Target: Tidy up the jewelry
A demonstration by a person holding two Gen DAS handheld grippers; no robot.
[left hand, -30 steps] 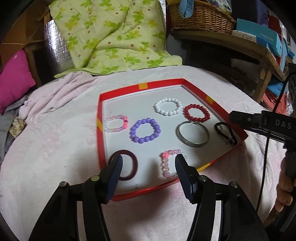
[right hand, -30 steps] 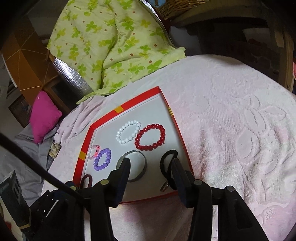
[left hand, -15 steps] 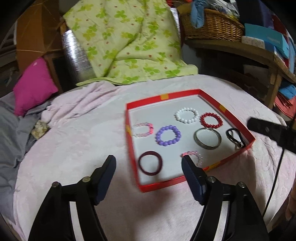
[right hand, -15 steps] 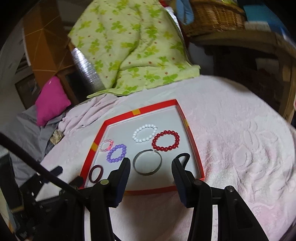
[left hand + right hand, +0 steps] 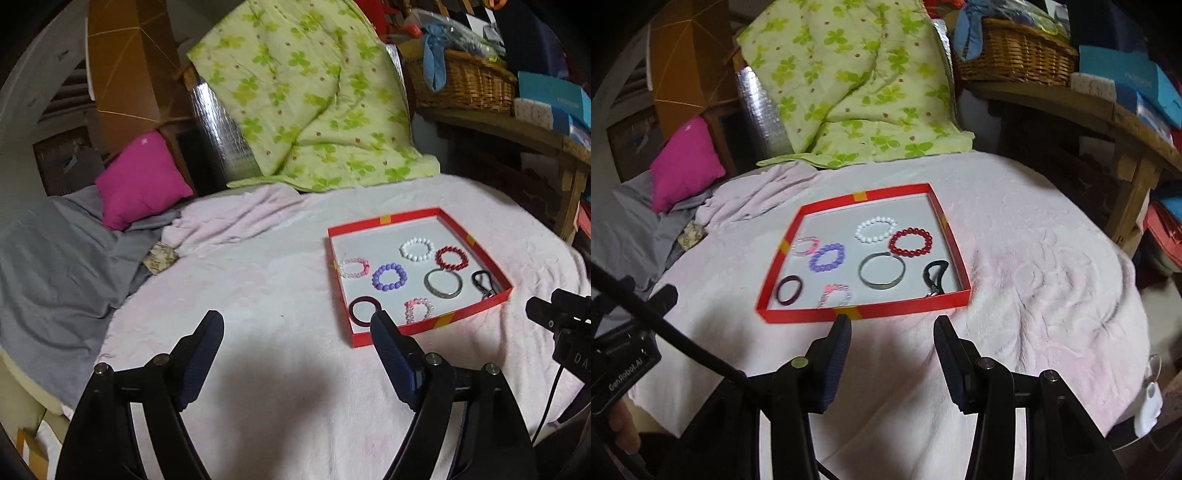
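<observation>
Nearest, 2 tongs, both spread apart and holding nothing: left gripper [image 5: 297, 334] over bare pink blanket [image 5: 258, 280], right gripper [image 5: 892, 338] just short of the red tray's near rim [image 5: 897, 308]. No contact with any jewelry.

Ahead of the right gripper, almost straight on and slightly left, lies the red tray; from the left gripper, up and to the right, off its centre line. Judged nearer and better aligned: the right gripper, so any coming reach looks shorter from that side. Tray's long axis running left to right across the right wrist view.

Inside the tray, 7 pieces, all flat and apart from one another except where noted. Near row, left to right in the right wrist view: 1 dark maroon bangle [image 5: 789, 290], 1 pink crystal bead bracelet [image 5: 835, 295], 1 black cord loop with a metal clasp [image 5: 936, 277] near the right wall. Middle: 1 purple bead bracelet [image 5: 827, 257], 1 silver bangle [image 5: 882, 271]. Far: 1 pale pink bead bracelet [image 5: 805, 246] beside the left wall, 1 white bead bracelet [image 5: 875, 229], 1 red bead bracelet [image 5: 911, 242], its near edge touching or just beside the silver bangle.

Beyond the tray, 1 green clover quilt [image 5: 849, 85], 1 magenta pillow [image 5: 685, 164] to the left, 1 wicker basket [image 5: 1012, 51] on the shelf to the right.
</observation>
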